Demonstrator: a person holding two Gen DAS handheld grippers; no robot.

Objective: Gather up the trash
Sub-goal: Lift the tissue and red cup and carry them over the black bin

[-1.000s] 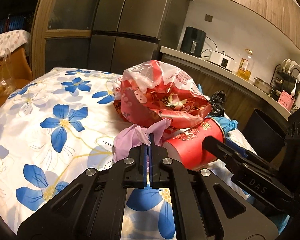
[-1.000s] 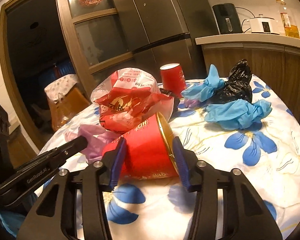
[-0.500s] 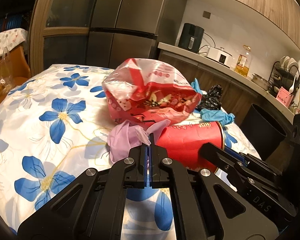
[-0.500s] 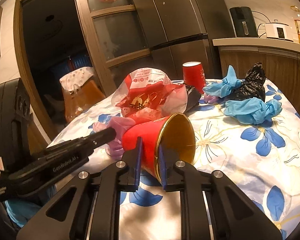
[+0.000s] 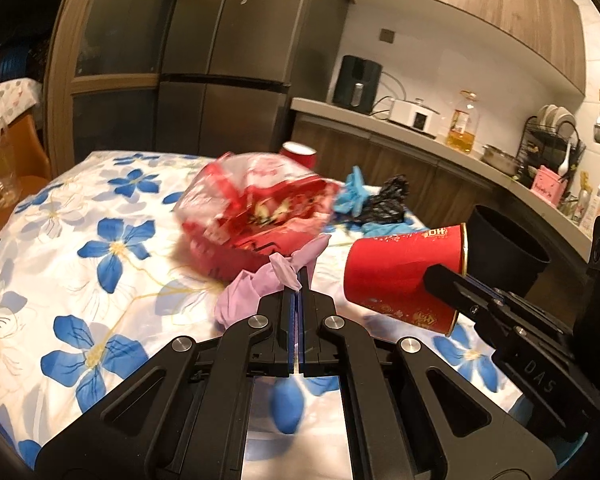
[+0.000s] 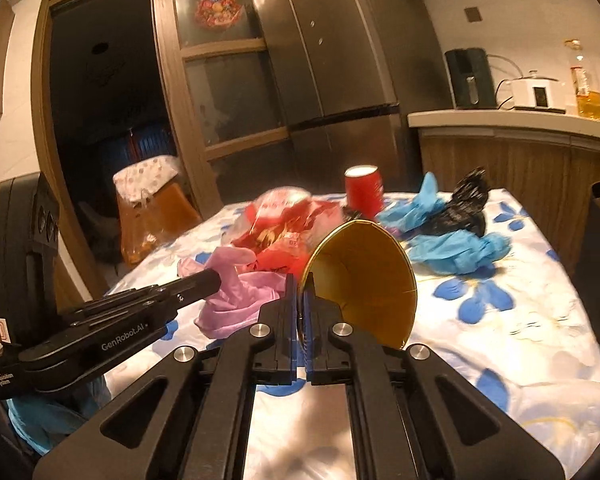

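ok so the right gripper (image 6: 302, 300) has just been closing, and it went from straddling the whole body of the red paper cup (image 5: 404, 276) to pinching only the rim wall, jaws nearly touching with the thin paper between them. the cup was lying on the floral tablecloth (image 5: 80, 240) a second ago and now hangs clear above it, tipped sideways, gold inside (image 6: 364, 272) facing the right wrist camera. so that's one piece of trash actually picked up. my guess is the black bin (image 5: 504, 248), just past the cup off the table edge, is where it goes.

left gripper (image 5: 296, 312) is fully closed on the purple glove (image 5: 256, 284), same as before. the glove is a crumpled, floppy lump drooping just left of the cup, and looks mostly lifted too.

the cup itself is red with gold print and a gold lip, and doesn't look crushed. beyond the cup there's still the red and clear plastic bag (image 5: 256, 208), a second red cup (image 6: 362, 192), blue gloves (image 6: 456, 252) and a black bag (image 6: 466, 208), all still on the cloth.
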